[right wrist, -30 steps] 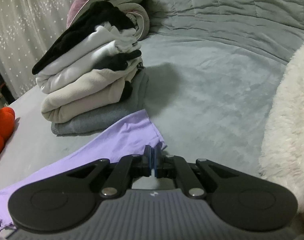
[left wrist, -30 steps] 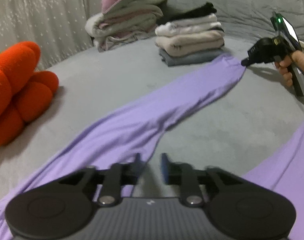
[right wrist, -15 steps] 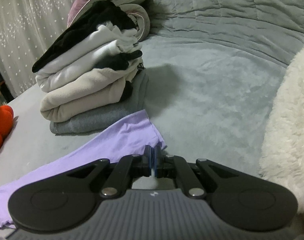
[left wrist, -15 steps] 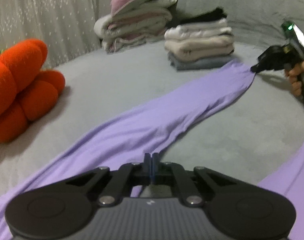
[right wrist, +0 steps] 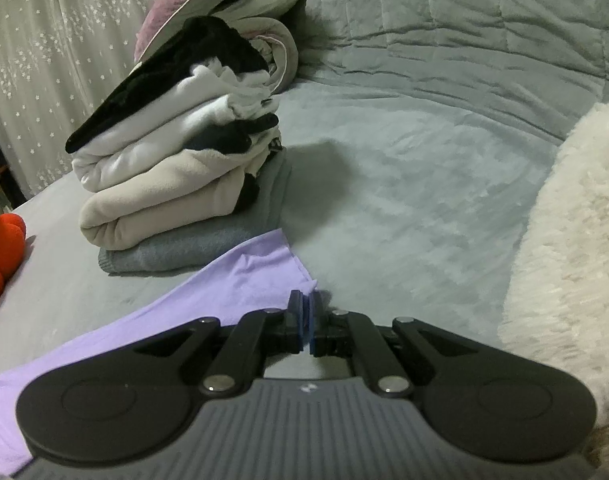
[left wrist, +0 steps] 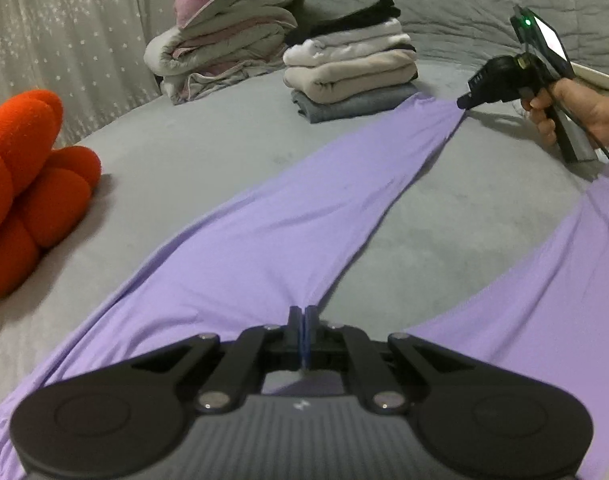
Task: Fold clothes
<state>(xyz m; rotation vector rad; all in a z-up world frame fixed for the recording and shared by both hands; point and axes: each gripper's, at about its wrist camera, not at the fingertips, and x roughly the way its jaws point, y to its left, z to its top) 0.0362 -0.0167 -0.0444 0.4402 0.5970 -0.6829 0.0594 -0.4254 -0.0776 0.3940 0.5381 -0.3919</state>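
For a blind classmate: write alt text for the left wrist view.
The left gripper pinches one end of a purple garment stretched across a grey bed; the right gripper holds the far end, beside a stack of folded clothes.

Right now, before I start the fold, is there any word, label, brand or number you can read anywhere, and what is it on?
No readable text in either view.
Small pale logo mark on the left gripper body: no letters.
The same mark on the right gripper body: no letters.
Lit phone screen on the right gripper: washed-out white, unreadable.
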